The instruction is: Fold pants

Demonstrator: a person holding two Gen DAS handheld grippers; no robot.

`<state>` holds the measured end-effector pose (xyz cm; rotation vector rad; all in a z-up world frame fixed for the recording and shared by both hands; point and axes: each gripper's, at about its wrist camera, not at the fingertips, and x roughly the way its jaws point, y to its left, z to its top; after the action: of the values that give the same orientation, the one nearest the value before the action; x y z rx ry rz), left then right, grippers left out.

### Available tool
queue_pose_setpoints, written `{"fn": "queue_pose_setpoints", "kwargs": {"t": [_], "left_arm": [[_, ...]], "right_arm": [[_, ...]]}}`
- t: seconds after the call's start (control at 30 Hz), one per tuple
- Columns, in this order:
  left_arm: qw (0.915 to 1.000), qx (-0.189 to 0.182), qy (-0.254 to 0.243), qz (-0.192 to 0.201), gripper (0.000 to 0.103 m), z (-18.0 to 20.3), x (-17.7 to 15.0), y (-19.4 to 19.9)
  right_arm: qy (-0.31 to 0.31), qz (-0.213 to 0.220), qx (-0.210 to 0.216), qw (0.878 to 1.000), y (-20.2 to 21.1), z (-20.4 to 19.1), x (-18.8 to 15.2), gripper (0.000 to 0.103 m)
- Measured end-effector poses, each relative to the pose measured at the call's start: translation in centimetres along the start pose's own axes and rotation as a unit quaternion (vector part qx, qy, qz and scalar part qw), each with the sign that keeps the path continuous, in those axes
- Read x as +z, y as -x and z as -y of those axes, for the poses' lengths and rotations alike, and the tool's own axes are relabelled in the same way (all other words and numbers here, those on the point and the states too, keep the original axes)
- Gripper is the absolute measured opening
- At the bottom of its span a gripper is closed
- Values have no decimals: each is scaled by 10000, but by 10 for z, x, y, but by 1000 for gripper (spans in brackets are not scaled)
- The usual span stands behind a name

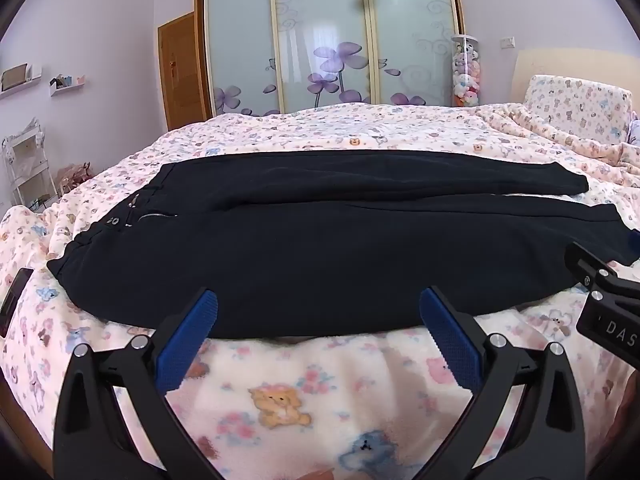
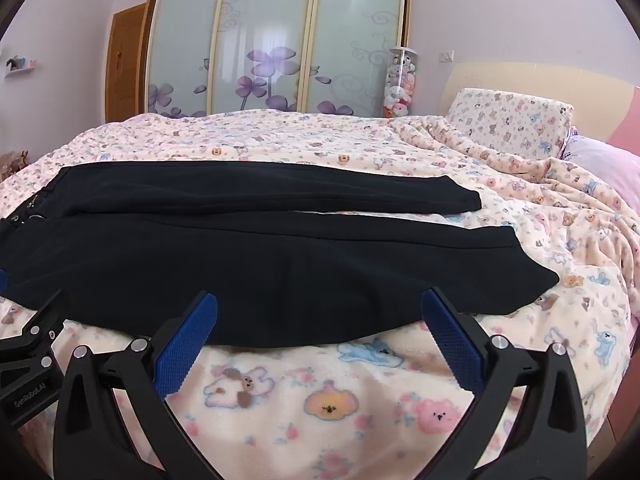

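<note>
Black fabric pants flat across bear-print fleece blanket, waistband left, legs right; left gripper and right gripper both spread wide, empty, just short of near edge; best pinching near leg's hem and waist evenly; nothing obstructing.

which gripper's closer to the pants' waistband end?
Left. The left gripper hovers open at the near edge of the pants, nearer the waistband. The right gripper, also open, sits further along the near leg toward the cuffs.
</note>
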<state>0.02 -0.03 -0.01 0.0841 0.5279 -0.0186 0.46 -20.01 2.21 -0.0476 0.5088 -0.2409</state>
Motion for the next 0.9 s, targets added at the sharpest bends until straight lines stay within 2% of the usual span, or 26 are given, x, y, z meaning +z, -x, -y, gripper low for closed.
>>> {"fn": "queue_pose_setpoints", "kwargs": {"t": [0.9], "left_arm": [[10000,-1,26,-6,101,0,0,0]], "right_arm": [[-22,-14,10,10000,-1,2,0,102]]}}
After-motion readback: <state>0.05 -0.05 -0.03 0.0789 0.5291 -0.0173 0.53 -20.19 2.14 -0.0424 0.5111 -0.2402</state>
